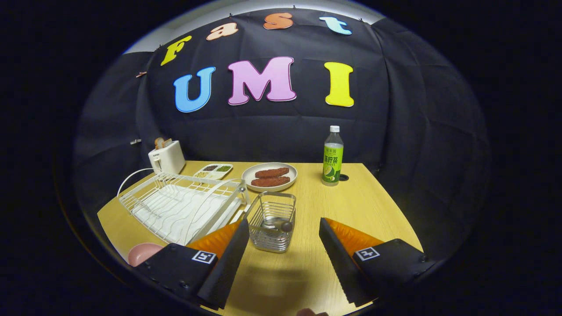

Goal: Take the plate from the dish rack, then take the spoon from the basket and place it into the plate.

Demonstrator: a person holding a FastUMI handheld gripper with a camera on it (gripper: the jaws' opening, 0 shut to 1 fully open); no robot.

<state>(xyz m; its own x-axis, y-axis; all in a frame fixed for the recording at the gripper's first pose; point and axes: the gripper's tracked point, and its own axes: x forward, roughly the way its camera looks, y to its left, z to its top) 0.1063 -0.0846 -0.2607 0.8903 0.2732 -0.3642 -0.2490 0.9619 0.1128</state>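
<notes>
The gripper (284,256) gapes wide, holding nothing, its 2 fingers framing the wire basket (271,221) at 12 o'clock, presumably lining up on the spoon (275,225) inside. The pink plate (144,253) sits at 9 o'clock, already off the dish rack (182,205)

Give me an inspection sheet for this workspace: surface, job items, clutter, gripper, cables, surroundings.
Surface: light wooden table, with a small dark hole by the bottle.
Job's things: white wire dish rack holds no plate; pink plate lies on the table in front of the rack, partly hidden by a finger; wire basket just ahead of the fingers, spoon lying inside.
Clutter: toaster with bread; divided condiment tray; white plate of brown food; green bottle.
Grippers: gripper open, fingers apart, holding nothing.
Cables: white cord curving from the toaster past the rack.
Surroundings: black cloth wall.
</notes>
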